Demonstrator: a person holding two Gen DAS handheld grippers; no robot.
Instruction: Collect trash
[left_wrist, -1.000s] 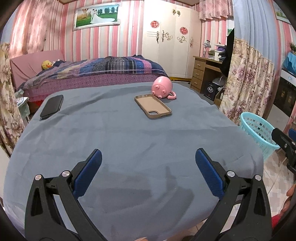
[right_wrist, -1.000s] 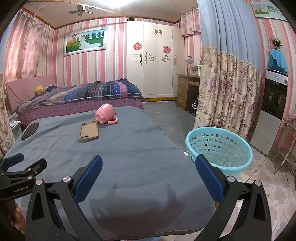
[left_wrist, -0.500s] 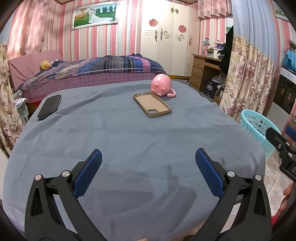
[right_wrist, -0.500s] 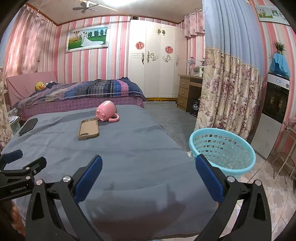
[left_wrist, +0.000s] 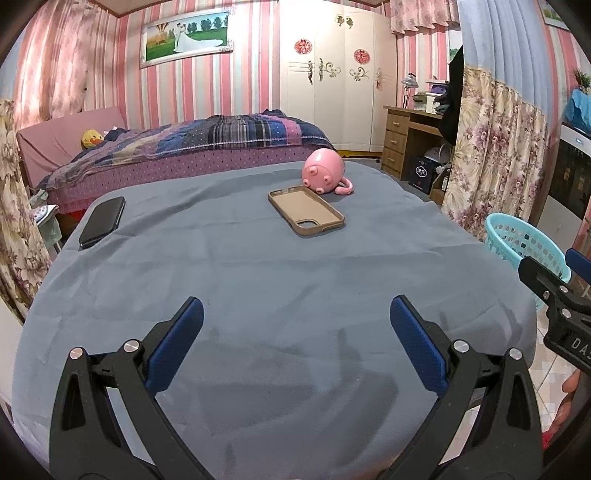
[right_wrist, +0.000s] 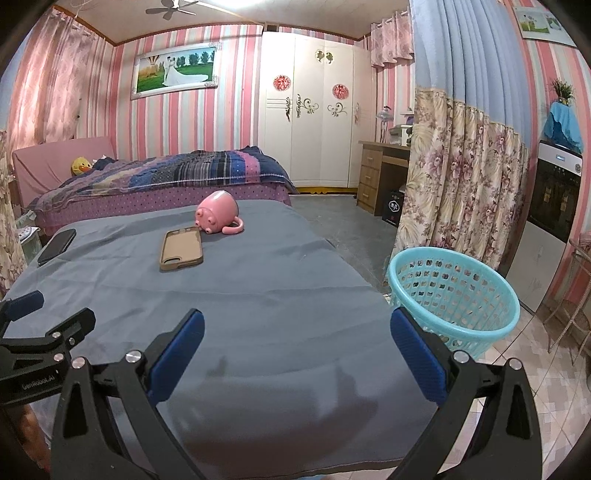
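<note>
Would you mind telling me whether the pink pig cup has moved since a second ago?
No. The pink pig cup still lies against the phone case.

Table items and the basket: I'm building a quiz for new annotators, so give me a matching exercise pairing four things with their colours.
Things:
1. pig-shaped mug
2. phone case
3. phone
4. laundry-style basket

Colours:
a. black
b. turquoise
c. tan
d. pink

Pairs: 1-d, 2-c, 3-a, 4-b.

The first three lie on the grey-blue cloth; the basket stands on the floor beside the table. The left gripper and right gripper are both open and hold nothing.
</note>
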